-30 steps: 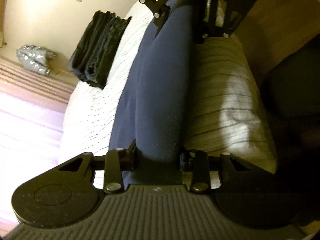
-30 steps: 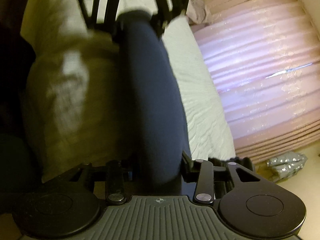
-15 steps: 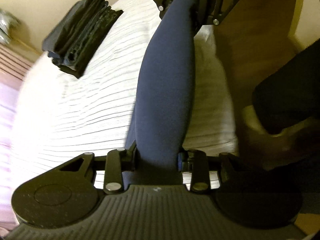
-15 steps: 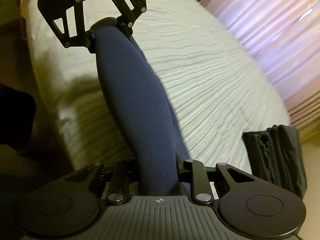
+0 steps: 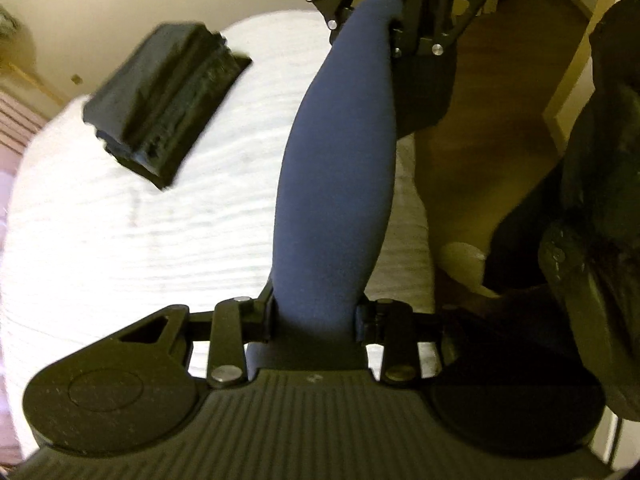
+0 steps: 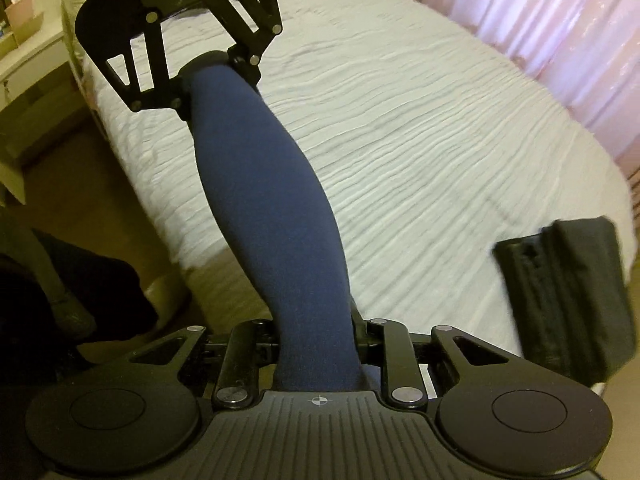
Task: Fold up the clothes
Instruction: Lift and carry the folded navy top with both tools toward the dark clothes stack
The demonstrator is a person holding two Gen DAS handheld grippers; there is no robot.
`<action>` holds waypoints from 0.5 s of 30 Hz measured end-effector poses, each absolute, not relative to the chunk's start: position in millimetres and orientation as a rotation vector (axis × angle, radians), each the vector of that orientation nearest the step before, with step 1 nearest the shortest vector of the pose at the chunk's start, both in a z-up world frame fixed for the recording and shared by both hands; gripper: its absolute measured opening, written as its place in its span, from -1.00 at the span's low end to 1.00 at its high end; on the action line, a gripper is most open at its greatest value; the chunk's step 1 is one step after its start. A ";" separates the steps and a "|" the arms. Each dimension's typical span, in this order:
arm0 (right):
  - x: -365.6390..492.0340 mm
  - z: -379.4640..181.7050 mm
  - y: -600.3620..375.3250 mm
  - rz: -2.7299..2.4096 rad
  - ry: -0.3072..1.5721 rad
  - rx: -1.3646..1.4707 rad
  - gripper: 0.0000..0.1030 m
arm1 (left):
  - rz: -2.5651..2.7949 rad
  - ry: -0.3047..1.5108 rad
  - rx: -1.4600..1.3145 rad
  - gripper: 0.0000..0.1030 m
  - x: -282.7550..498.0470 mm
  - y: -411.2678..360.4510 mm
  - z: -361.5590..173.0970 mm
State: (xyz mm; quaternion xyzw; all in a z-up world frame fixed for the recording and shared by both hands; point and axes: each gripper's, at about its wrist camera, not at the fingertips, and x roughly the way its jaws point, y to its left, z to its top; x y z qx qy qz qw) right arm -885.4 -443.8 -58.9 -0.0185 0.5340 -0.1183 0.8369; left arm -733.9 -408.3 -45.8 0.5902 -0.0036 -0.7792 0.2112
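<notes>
Above the bed, seen from the left wrist camera, the left gripper [image 5: 318, 312] has its jaws drawn in on one end of a navy garment [image 5: 336, 184], the cloth bunched between the pads. From there the garment stretches taut as a rolled band up to the right gripper [image 5: 394, 20] at the top of the frame, which clamps the far end. Below the cloth lies the white ribbed bedspread [image 5: 120, 240]. A stack of folded dark clothes [image 5: 164, 100] rests on it, well off to the left of the stretched garment. On the right are a wooden floor [image 5: 500, 92] and a dark, blurred shape near the edge that I cannot make out.

Over on the right wrist camera, the right gripper [image 6: 316, 344] has just been closing, and its jaws now pinch the navy garment [image 6: 272, 216], which fills the gap between them. The band runs up and to the left to the left gripper [image 6: 208, 68], held clear of the bedspread [image 6: 420, 140]. The folded stack [image 6: 568, 300] sits near the corner of the bed at lower right, apart from the held garment. Pink curtains [image 6: 560, 40] hang behind the bed, and a pale bedside table [image 6: 28, 64] stands at upper left.
</notes>
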 end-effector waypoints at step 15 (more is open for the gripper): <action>-905.5 -4.5 -476.6 -0.552 1.146 -0.011 -0.56 | -2.308 -0.443 1.572 -0.41 -770.3 -504.7 -9.8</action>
